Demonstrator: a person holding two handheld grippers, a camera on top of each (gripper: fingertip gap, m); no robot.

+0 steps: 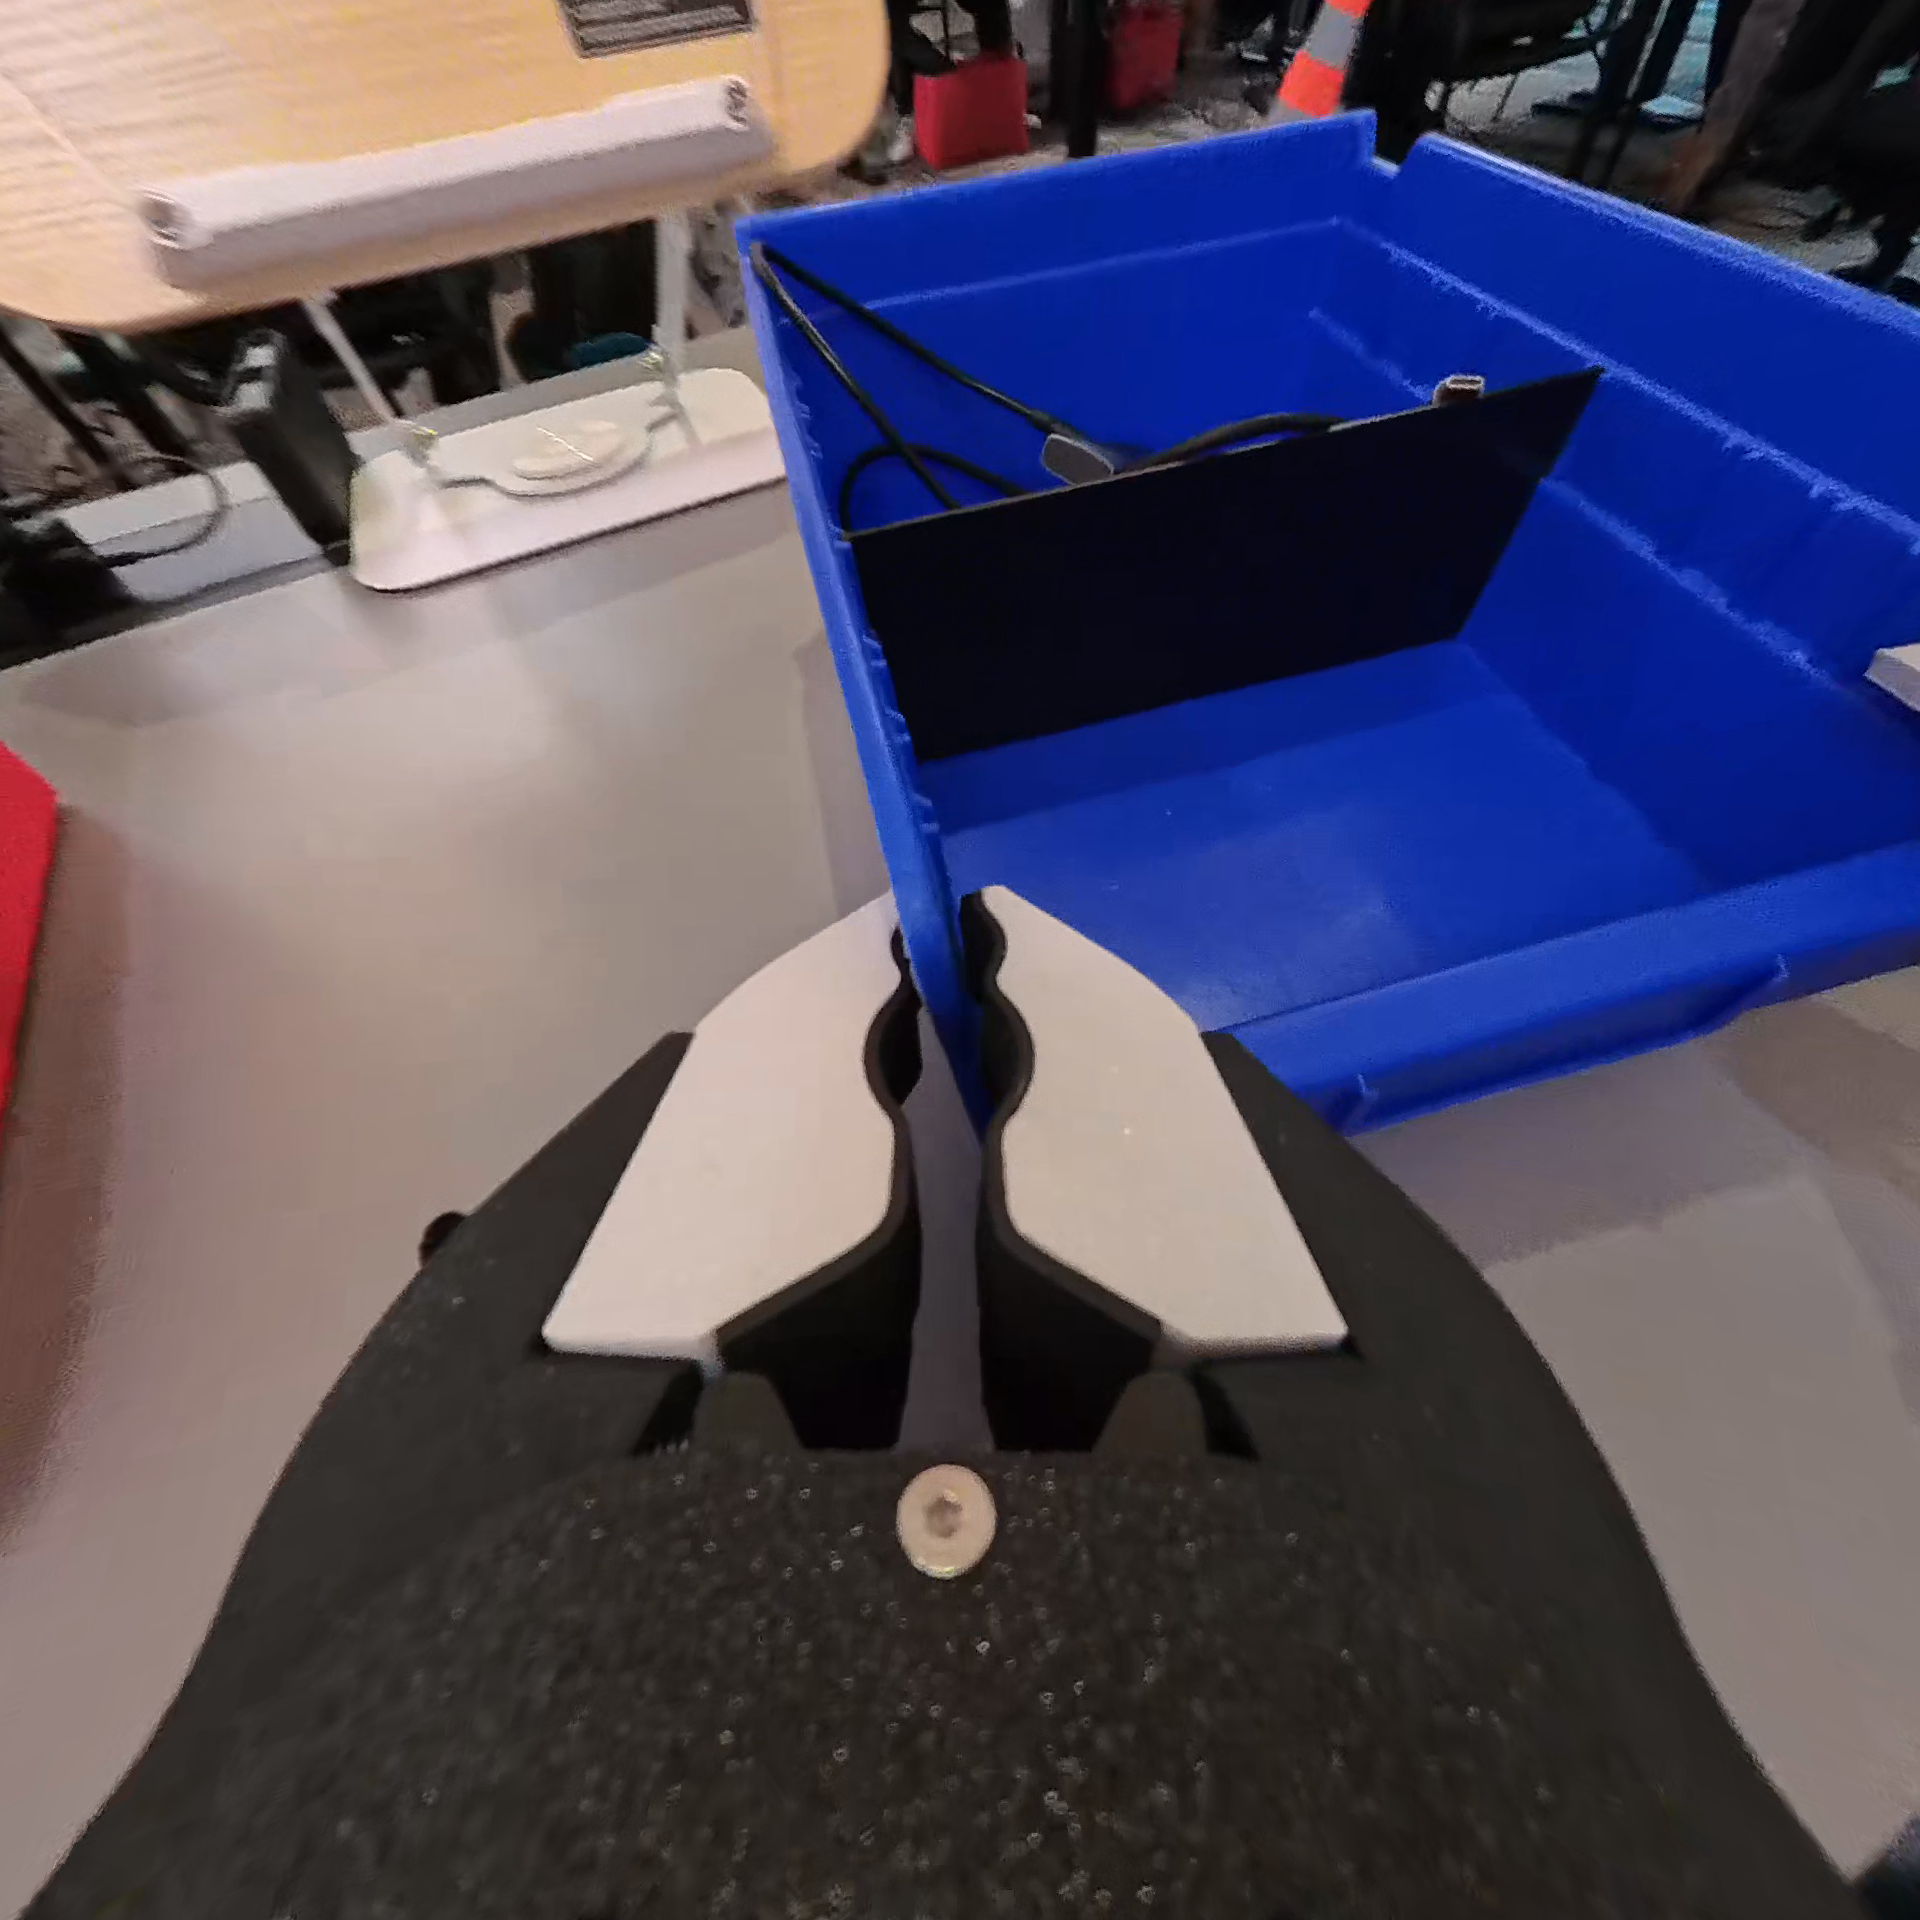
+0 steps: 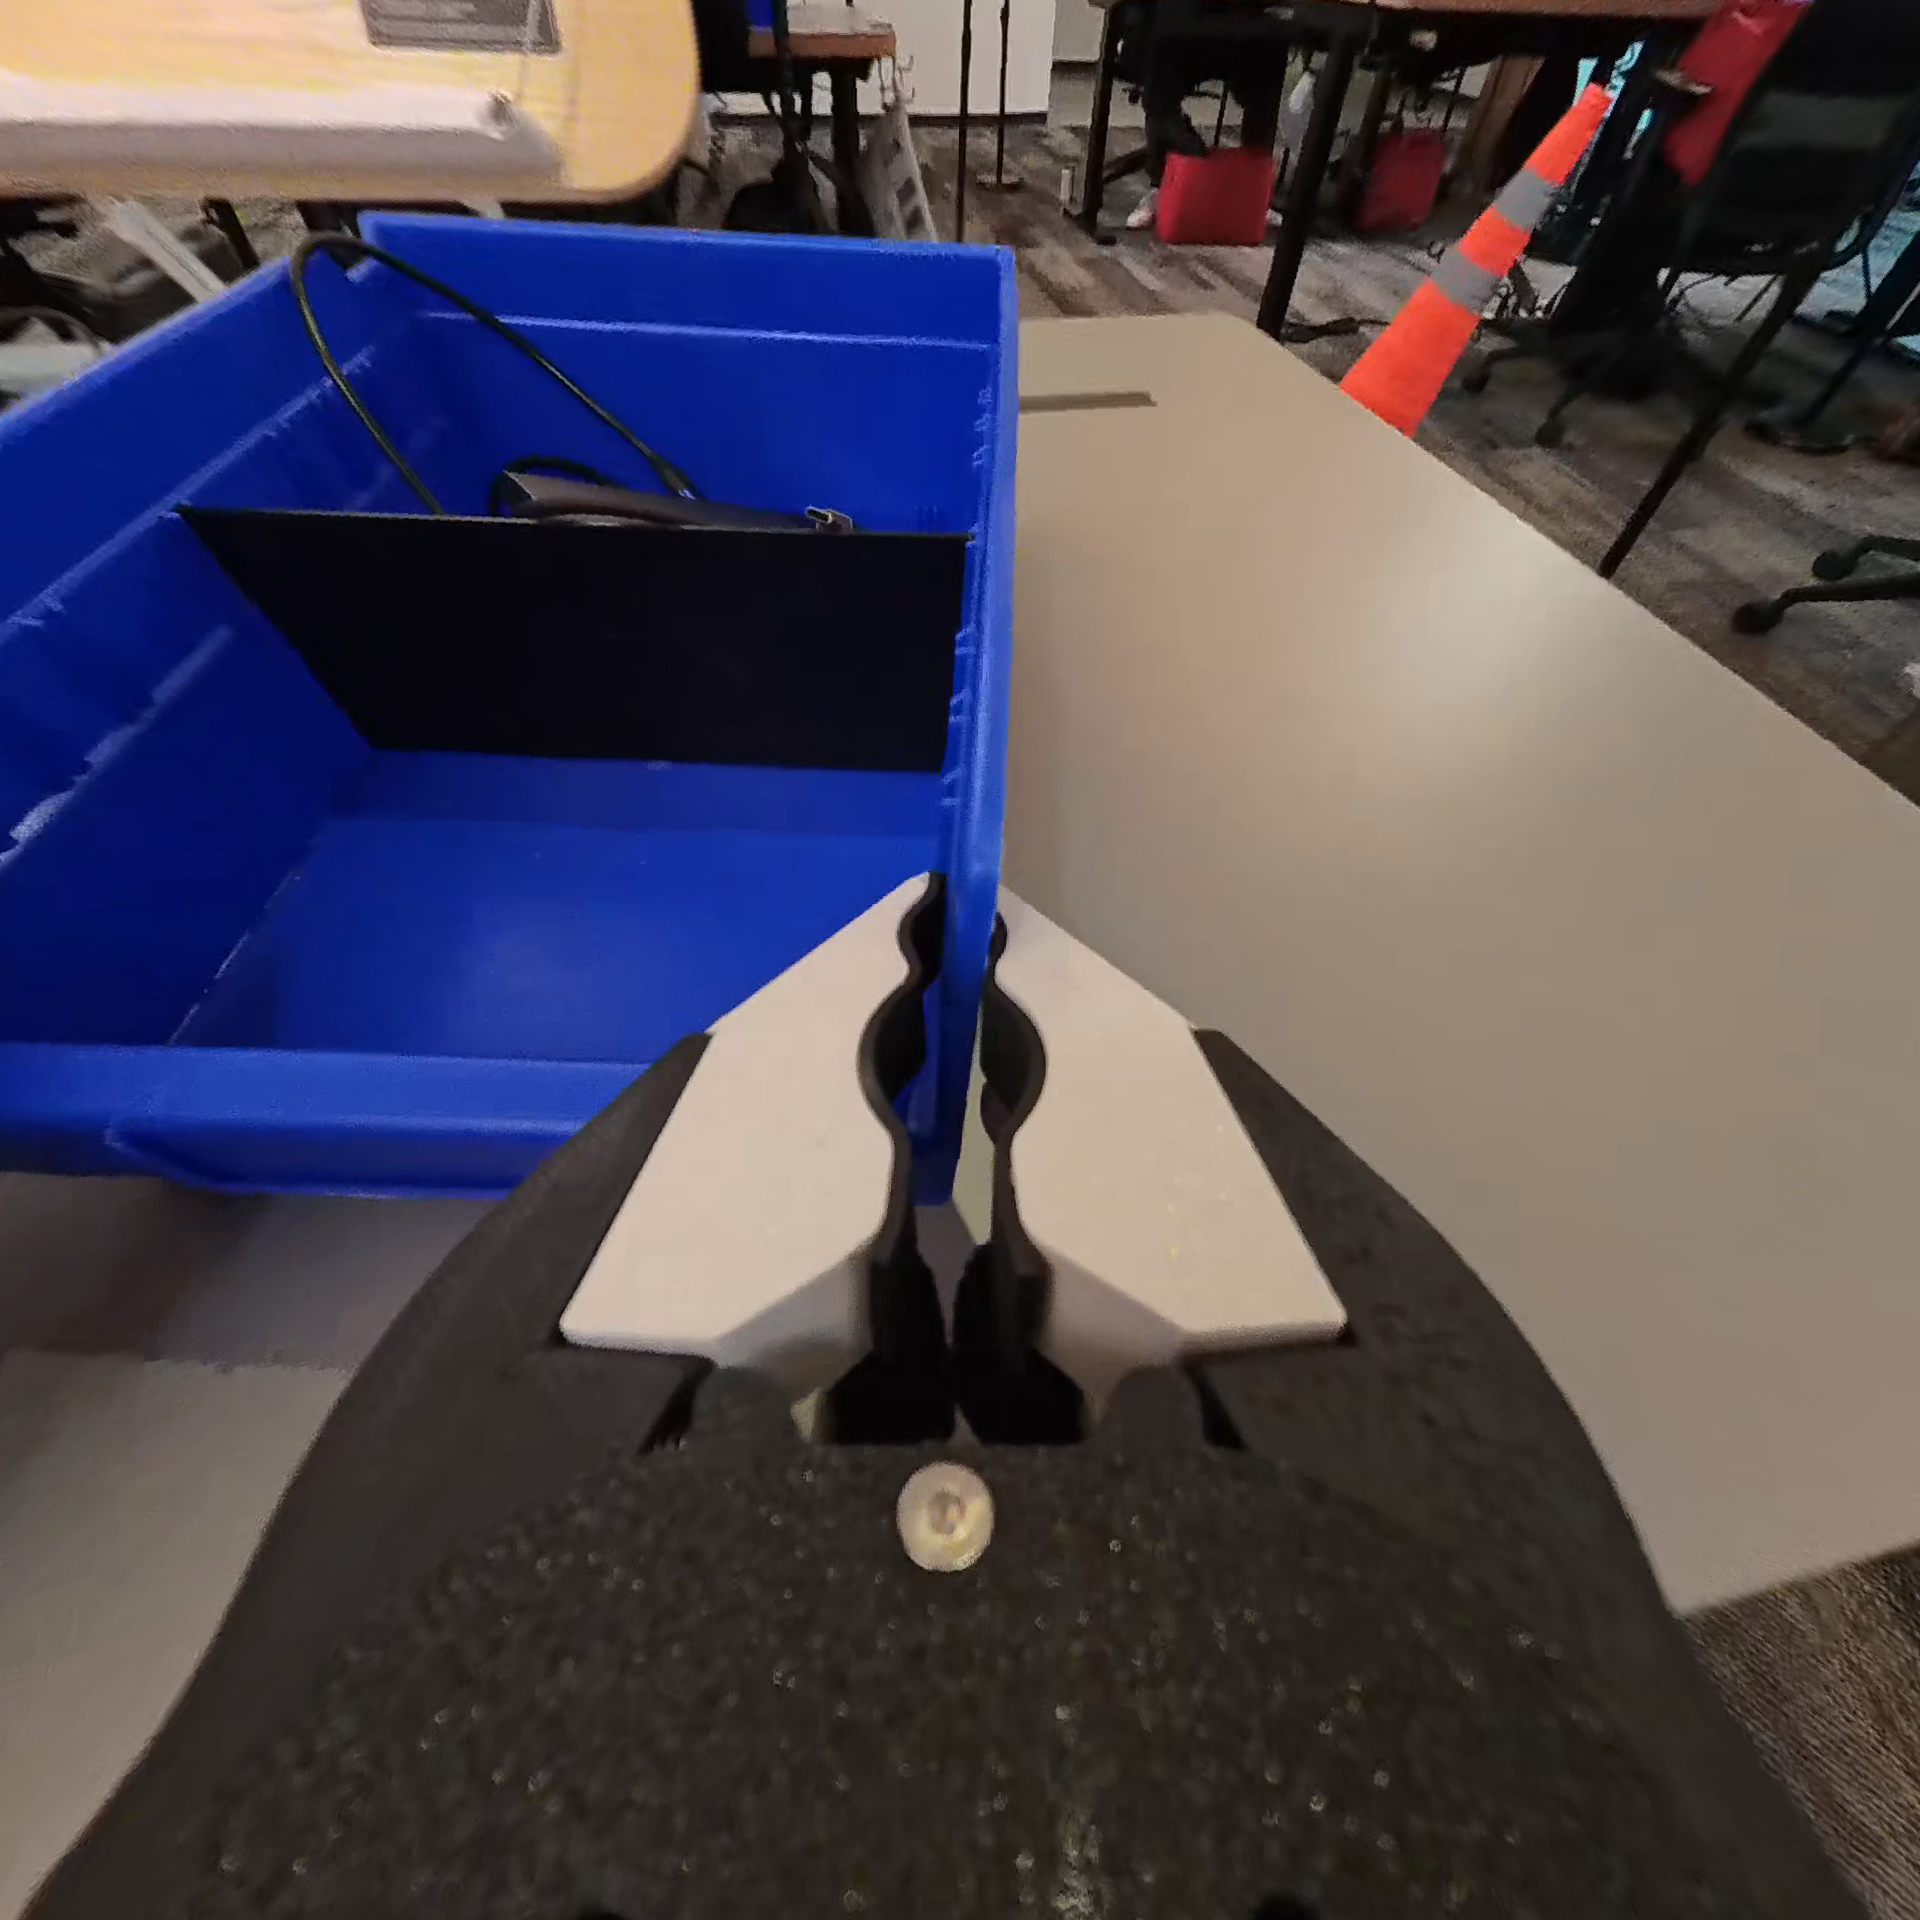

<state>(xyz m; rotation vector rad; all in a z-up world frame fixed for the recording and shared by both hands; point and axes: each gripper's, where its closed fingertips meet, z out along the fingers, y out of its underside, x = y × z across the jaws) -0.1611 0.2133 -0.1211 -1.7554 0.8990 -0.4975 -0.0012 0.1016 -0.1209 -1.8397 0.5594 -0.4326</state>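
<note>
both grippers' jaws pinch the blue bin [image 1: 1351,1049] walls; cable [image 2: 343,343] half-hidden behind divider [image 2: 623,634].

Left tongs [image 1: 940,940] and right tongs [image 2: 964,914] clamped

Soft indoor light, blurry wide-angle edges

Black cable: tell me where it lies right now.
The black cable lies in the far compartment of the blue bin, behind the black divider. In the right wrist view it loops up the bin's far left corner.
</note>
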